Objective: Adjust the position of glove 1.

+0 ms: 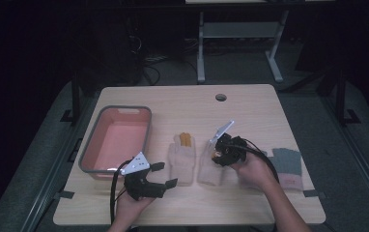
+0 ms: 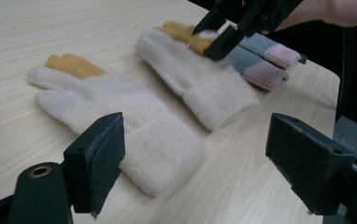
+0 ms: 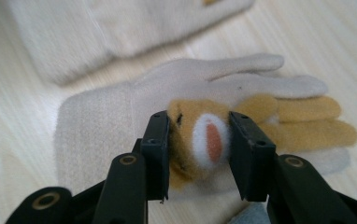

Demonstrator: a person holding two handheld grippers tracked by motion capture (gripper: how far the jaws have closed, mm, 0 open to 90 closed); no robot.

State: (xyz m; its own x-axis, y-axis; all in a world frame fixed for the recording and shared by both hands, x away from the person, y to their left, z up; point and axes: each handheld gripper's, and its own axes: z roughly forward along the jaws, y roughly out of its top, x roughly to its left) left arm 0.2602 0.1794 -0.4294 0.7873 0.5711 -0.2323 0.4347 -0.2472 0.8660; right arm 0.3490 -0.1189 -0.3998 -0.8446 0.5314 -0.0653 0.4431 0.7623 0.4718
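Tongs in the person's right hand were clamped on the tan, animal-face patch of the right cream glove, which lay flat on the worktop with its fingers pointing away from the person. The jaws pinched the plush patch from both sides, and the glove beneath looked undisturbed. Left tongs stood wide open and held nothing, hovering low just short of the cuff of the other cream glove, which lay just beside the first. Farther right, near the worktop's edge, lay a grey glove with a pink cuff; to the left stood a grey-rimmed pink bin.

To lift well, I judged, the right tongs should take more than the patch alone, since a grip on the plush might stretch it or let the glove swing. A slow, straight rise would help, and the left tongs could close squarely on the near cuff.
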